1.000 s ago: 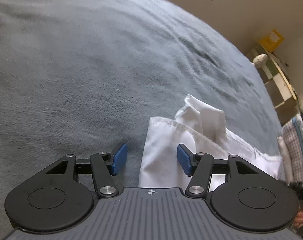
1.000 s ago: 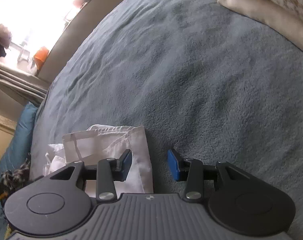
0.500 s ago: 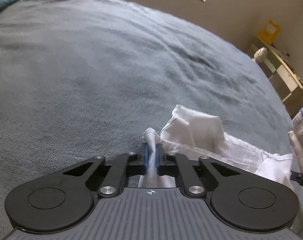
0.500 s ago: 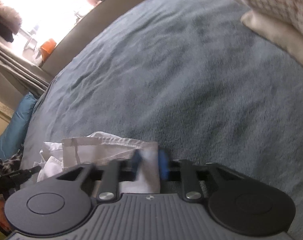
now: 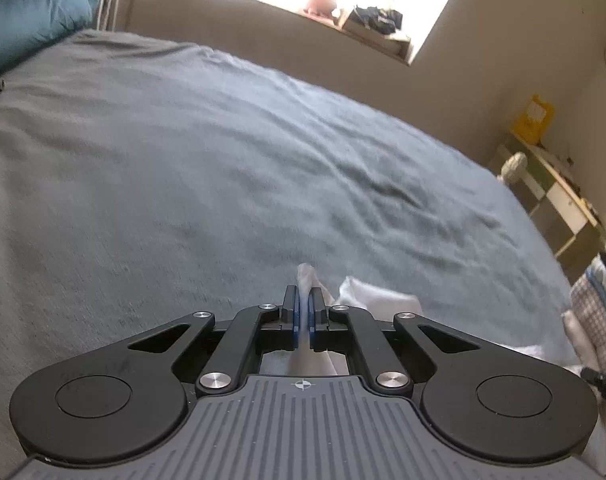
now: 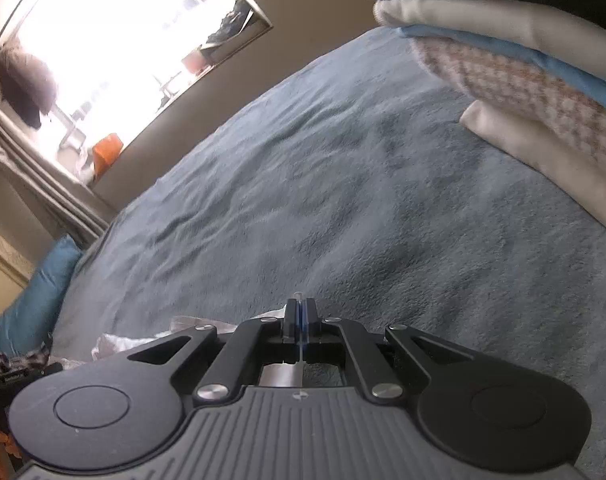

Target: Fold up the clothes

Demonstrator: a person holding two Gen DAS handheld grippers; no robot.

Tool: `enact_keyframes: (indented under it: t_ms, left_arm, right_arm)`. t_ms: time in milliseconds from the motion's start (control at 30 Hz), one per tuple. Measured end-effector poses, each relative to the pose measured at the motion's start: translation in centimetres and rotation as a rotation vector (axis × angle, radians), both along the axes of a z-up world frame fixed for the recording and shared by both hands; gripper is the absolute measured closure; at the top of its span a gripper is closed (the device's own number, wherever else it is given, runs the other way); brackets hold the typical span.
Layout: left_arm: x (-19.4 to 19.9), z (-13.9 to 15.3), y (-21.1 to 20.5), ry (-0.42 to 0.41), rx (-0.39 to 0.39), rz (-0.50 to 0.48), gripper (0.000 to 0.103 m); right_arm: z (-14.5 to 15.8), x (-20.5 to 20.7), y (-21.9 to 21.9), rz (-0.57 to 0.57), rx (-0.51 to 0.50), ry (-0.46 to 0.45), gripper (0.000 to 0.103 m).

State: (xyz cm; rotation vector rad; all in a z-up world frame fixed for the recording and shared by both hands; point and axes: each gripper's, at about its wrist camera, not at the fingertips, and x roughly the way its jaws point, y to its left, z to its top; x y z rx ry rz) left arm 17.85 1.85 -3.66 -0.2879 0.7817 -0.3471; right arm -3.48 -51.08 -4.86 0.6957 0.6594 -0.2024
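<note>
A white garment [image 5: 377, 300] lies crumpled on the grey-blue bed cover [image 5: 223, 160]. My left gripper [image 5: 303, 300] is shut on a corner of it. A tuft of white cloth [image 5: 306, 274] pokes out past the blue pads, and the cloth hangs a little above the cover. In the right wrist view my right gripper [image 6: 301, 308] has its jaws closing the last bit onto a thin edge of the same white garment [image 6: 143, 338]. The rest of the garment bunches to its left, mostly hidden behind the gripper body.
A stack of folded clothes [image 6: 523, 80] sits on the bed close to the right gripper, and shows as checked cloth [image 5: 595, 308] at the left view's right edge. A teal pillow [image 5: 27, 20] lies at the bed's far side. A shelf unit [image 5: 551, 192] stands beyond the bed.
Both grippers went from open beside the garment's corners to shut on them. Both have risen and tilted up, lifting the cloth edges, so more of the window and wall shows.
</note>
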Motion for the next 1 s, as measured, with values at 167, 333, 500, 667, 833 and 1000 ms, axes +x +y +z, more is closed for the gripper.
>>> enact_keyframes:
  t_ms: [167,333,500,667,833,1000]
  left_arm:
    - [0.1,1.1,0.4,-0.07,-0.025,0.033,0.101]
    - [0.8,0.3,0.8,-0.049,-0.044,0.054,0.101]
    - [1.8,-2.1,0.9,0.084,-0.069,0.016,0.098]
    - [2.4,-3.9,1.6,0.194,-0.061,0.015,0.062]
    - [2.4,-4.5,1.6,0.208,-0.042,-0.015,0.047]
    - [2.2,-4.8,-0.6,0.149,0.06,-0.08,0.063]
  right_arm:
    - [-0.3,-0.7,-0.7,-0.043,0.013,-0.01,0.102]
    - [-1.6,-1.1,-1.3,-0.076,0.035,0.012,0.102]
    - [-2.5,-0.8,-1.4,-0.069,0.043,0.045,0.102]
    - [-2.9,-0.6,-1.6,-0.064,0.062,0.061,0.102]
    - [-3.4,-0.3,-1.5,-0.057,0.081,0.078,0.102]
    - [-4.1,0.0,-1.2,-0.061,0.097,0.101,0.1]
